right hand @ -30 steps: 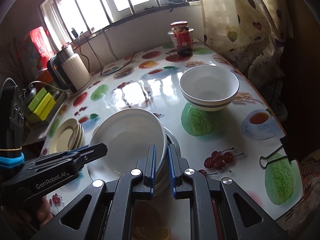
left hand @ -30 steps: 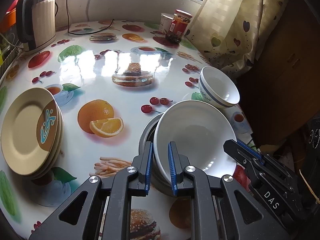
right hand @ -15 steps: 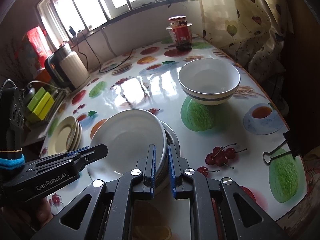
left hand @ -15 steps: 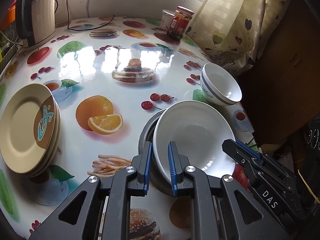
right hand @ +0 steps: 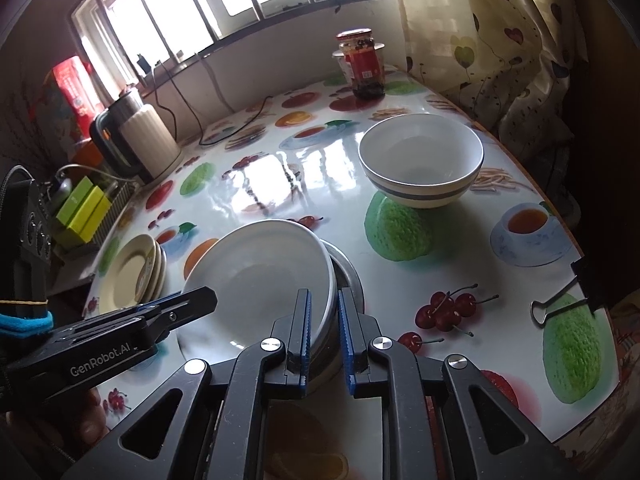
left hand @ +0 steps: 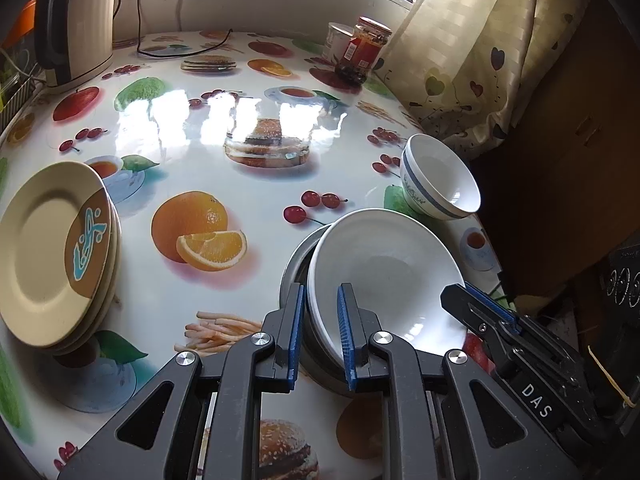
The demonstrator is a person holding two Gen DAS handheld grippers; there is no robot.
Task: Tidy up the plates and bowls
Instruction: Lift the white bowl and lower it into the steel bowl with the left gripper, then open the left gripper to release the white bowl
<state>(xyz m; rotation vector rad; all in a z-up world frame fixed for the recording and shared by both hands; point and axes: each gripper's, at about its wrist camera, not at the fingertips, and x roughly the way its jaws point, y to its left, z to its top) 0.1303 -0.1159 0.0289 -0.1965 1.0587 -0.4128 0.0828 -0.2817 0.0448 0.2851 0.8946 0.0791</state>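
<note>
Where the table [left hand: 256, 184] spreads under its glossy cloth of printed oranges, cherries and burgers, the dishes sit in three groups. A curtain [right hand: 492, 40] with heart shapes hangs at the right edge, and a cream kettle [right hand: 146, 144] stands at the back by the window, its cord trailing across the cloth.

At the near side, stacked white bowls [left hand: 384, 276] rest tilted in a metal basin [right hand: 348, 276]. The left gripper [left hand: 320, 332] has its blue pads narrowly set across the stack's near-left rim, one finger inside and one outside; whether the pads press the rim cannot be told. The right gripper [right hand: 323, 330] straddles the opposite rim the same way, narrow, contact likewise unclear. Each gripper shows in the other's view: "DAS" is printed on the right one's body, "GenRobot.AI" on the left one's.

A stack of beige plates [left hand: 52, 252] lies well apart at the left edge, the top one bearing a brown patch with a blue squiggle. A striped bowl [right hand: 422, 160], white with a blue-grey band, sits just beyond the basin toward the curtain; blue writing on its side is too small to read.

A red-labelled jar [right hand: 363, 66] stands at the far end, its label unreadable, with a paper cup [left hand: 338, 42] just beside it. Yellow-green boxes [right hand: 82, 208] sit near the kettle. A binder clip [right hand: 560, 300] grips the right edge.
</note>
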